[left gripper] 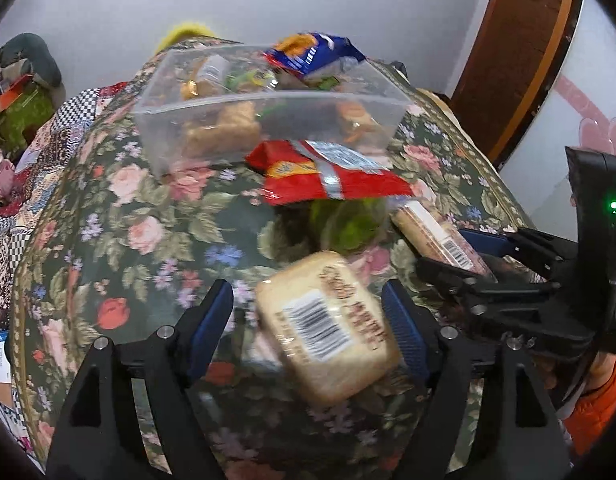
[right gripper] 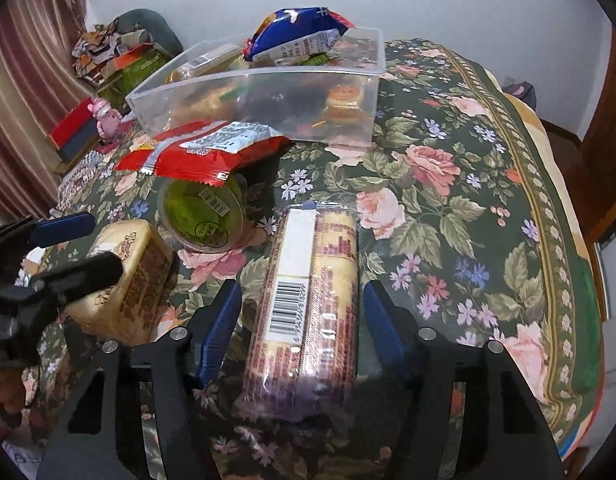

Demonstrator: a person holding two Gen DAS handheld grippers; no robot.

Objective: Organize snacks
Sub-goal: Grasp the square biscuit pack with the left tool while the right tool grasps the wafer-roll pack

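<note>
The left hand-held gripper (left gripper: 308, 320) is spreading wide around a pale square packet (left gripper: 328, 328); the right hand-held gripper (right gripper: 304, 320) is gaping astride a long biscuit roll (right gripper: 308, 304). Beyond, a green tub (right gripper: 204, 216) and red packet (right gripper: 204, 152) are lying before the clear bin (right gripper: 268, 92) on the floral table (right gripper: 448, 184).

Bin (right gripper: 268, 92) behind; wrapped cake (right gripper: 124, 280) left of biscuit roll (right gripper: 312, 304); cup (right gripper: 204, 216) between.
</note>
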